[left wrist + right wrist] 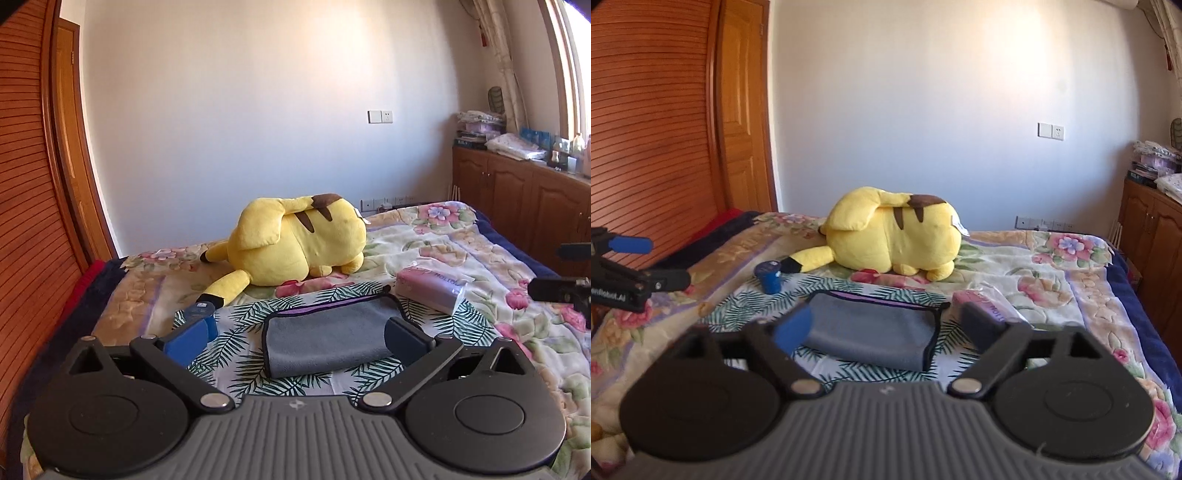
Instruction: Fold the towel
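A grey towel (325, 332) with a black hem lies folded on a leaf-print cloth (236, 354) on the bed, a strip of purple showing along its far edge. My left gripper (301, 326) is open, held back from the towel and above it, with nothing between its blue pads. In the right wrist view the same towel (871, 328) lies ahead of my right gripper (886, 319), which is also open wide and holds nothing. The left gripper (628, 266) shows at that view's left edge. The right gripper (561, 288) shows at the left wrist view's right edge.
A yellow plush toy (295, 240) lies behind the towel. A small blue bottle (770, 277) stands to the left of the towel and a pink tissue pack (428, 288) lies to its right. The floral bedspread (480, 251) covers the bed. A wooden wardrobe (653, 110) stands left, with cabinets (517, 199) right.
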